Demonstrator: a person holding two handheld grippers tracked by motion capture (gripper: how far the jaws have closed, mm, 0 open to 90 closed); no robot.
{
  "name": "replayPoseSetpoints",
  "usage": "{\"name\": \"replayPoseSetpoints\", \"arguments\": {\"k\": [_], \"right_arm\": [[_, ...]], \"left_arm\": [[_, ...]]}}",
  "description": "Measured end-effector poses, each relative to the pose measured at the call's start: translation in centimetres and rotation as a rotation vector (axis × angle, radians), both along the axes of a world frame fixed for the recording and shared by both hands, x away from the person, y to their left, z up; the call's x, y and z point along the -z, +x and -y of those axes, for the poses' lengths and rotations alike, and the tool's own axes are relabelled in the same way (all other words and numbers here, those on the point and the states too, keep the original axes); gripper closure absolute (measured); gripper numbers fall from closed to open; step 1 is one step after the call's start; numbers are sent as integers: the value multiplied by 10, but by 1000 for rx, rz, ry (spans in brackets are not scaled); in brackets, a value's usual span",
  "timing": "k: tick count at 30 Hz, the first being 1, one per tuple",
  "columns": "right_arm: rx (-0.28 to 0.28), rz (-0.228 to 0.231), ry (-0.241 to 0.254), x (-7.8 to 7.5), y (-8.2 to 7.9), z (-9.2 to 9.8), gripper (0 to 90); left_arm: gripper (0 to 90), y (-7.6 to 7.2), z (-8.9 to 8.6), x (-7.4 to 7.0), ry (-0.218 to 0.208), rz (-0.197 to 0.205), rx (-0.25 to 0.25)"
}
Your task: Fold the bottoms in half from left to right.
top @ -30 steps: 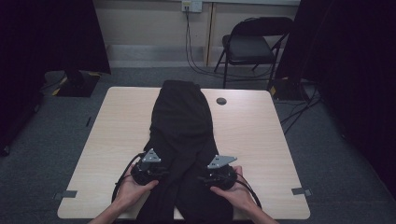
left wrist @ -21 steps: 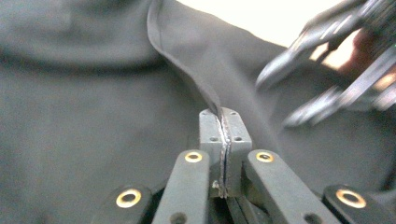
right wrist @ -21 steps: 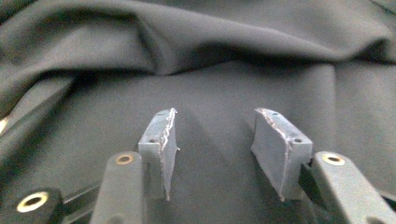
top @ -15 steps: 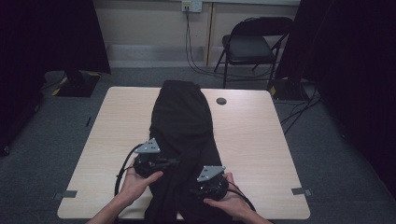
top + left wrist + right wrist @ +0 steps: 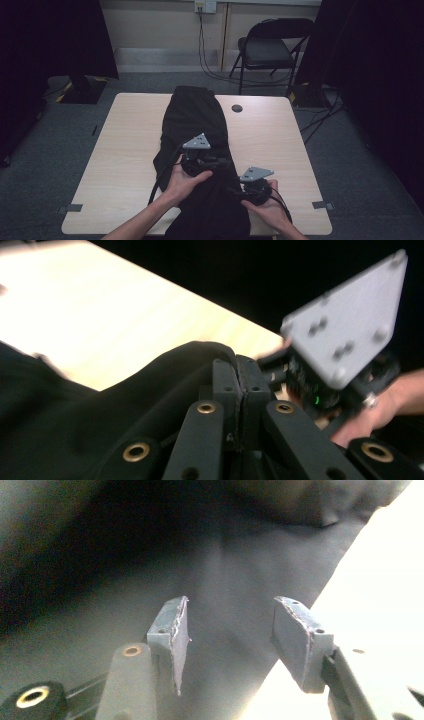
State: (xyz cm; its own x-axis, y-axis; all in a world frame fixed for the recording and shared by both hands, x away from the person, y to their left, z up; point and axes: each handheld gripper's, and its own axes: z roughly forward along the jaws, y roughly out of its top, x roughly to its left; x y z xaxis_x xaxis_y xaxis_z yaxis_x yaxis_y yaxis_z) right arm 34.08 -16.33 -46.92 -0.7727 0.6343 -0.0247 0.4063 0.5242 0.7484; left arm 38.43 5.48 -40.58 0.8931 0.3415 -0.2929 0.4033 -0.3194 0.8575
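Black garment (image 5: 197, 150): one piece of dark cloth, laid lengthwise down the middle of the frame in the high view, from the far edge of the table (image 5: 125, 150) to the near edge at the bottom, where it hangs over. Left gripper (image 5: 220, 162): just below the centre of the high view, over the cloth, jaws pressed together and clenched on a raised fold of the garment; in the left gripper view the fabric rides up against the closed tips (image 5: 239, 375) in the middle of the frame. Right gripper (image 5: 234, 190): lower right of centre in the high view, at the garment's right edge, near the left one; in the right gripper view its jaws stand apart (image 5: 227, 625) over the cloth with nothing pinched between them, pale table top at the right of that frame. Folding chair (image 5: 272, 47): upper right of the high view, behind the table. Small dark round disc (image 5: 237, 108): on the table just right of the garment's far end.
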Motion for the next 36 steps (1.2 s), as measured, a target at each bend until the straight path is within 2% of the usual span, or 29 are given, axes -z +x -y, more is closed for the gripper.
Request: {"name": "replayPoseSetpoints", "arguments": {"k": [1,2,3,4,6,8,9,10,12,13,15,18,20,22,23,24,25,26,28,29,32,36], "right_arm": [[23,6,5,-1,0,8,483],[56,4,24,-2,1,19,483],[56,4,24,-2,1,19,483],[83,10,40,-5,2,26,483],[95,19,55,-8,3,28,487],[102,39,68,-12,3,27,490],[106,49,74,-14,2,26,494],[100,53,83,-17,1,24,497],[89,55,94,-20,-1,22,510],[86,63,93,-21,-2,20,529],[63,72,104,-24,-6,14,554],[11,53,102,-24,-9,0,578],[-27,33,83,-16,-7,-13,586],[-39,16,71,-11,-5,-20,587],[-49,7,53,-6,-2,-26,587],[-59,-25,5,8,8,-37,587],[-59,-35,0,12,12,-39,587],[-56,-52,-14,16,16,-41,591],[-52,-65,-41,23,22,-43,593],[-51,-62,-15,25,27,-43,609],[-33,-44,-16,26,40,-45,625],[2,-12,-1,29,67,-49,625]], "left_arm": [[876,-3,3,7,21,-11,19],[728,-6,5,12,38,-12,31],[728,-9,4,16,46,-18,27],[585,-11,-2,21,74,-44,11],[582,-12,-16,23,70,-39,-9],[541,-11,-38,25,83,-52,-65],[543,-13,-54,27,62,-47,-95],[545,-14,-64,29,61,-50,-109],[587,-18,-89,37,120,-64,-171],[635,-21,-99,43,150,-74,-187],[666,-29,-114,53,206,-93,-222],[660,-36,-122,62,267,-104,-235],[601,-37,-122,70,333,-101,-296],[583,-34,-121,76,345,-117,-301],[583,-30,-121,82,361,-109,-330],[637,-26,-119,82,390,-68,-337],[660,-24,-118,82,412,-42,-353],[667,-22,-117,83,411,-32,-366],[681,-15,-113,84,440,23,-373],[683,-10,-114,84,437,26,-373],[703,13,-114,86,417,27,-410],[704,43,-116,89,403,37,-459]]}}
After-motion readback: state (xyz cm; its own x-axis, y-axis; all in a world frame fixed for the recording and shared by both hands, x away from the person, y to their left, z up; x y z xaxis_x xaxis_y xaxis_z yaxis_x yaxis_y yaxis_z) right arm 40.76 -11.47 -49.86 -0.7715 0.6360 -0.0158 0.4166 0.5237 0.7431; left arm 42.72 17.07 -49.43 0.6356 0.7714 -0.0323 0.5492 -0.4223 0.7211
